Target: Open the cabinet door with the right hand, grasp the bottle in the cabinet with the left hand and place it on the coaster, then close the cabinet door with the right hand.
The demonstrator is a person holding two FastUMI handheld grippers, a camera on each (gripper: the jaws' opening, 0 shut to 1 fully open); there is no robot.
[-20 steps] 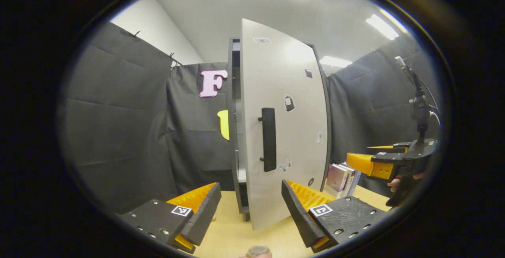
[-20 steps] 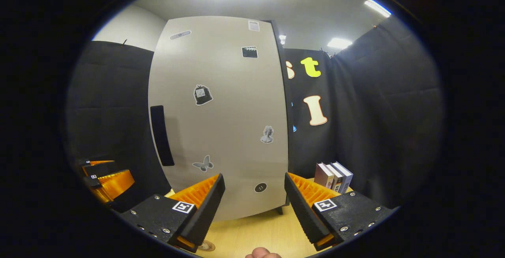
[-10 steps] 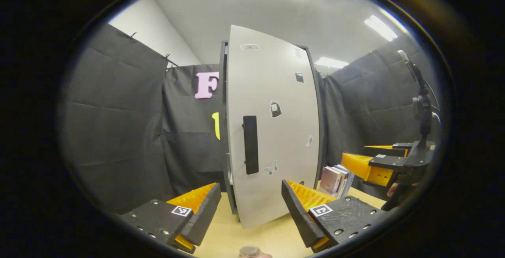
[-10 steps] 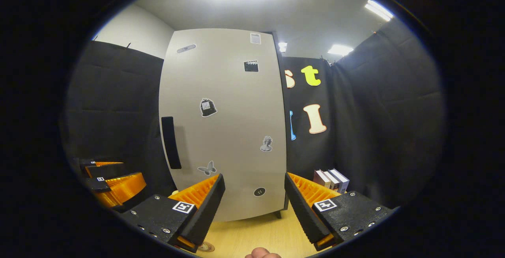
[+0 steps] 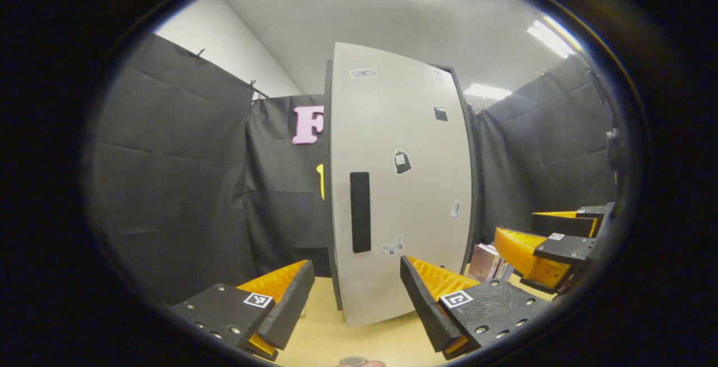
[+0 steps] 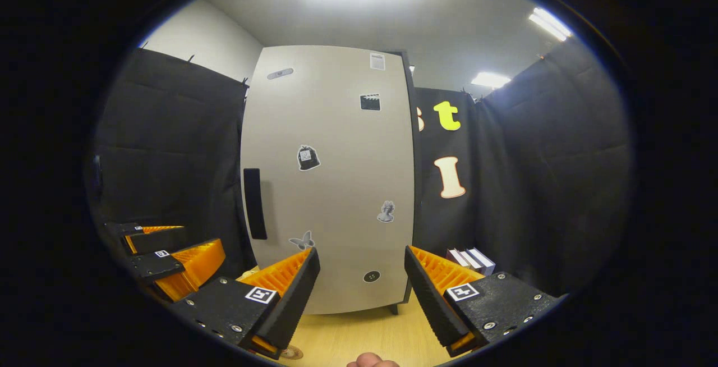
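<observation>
The tall cabinet's pale door lies flush against its dark frame, its black handle on the left side. The same door and handle face the right gripper view. My left gripper is open with nothing between its fingers, a short way in front of the door. My right gripper is open too, and also stands at the right of the left gripper view. A small round grey top peeks in at the bottom edge. A brown disc lies on the table by my right gripper's finger.
The cabinet stands on a light wooden table. A few books stand right of it, also in the left gripper view. The left gripper is at the left of the right gripper view. Black cloth walls surround the booth.
The door has swung from ajar to flush with the frame, hiding the inside. Both grippers have backed off a little, and the right one has drifted lower and further right.
</observation>
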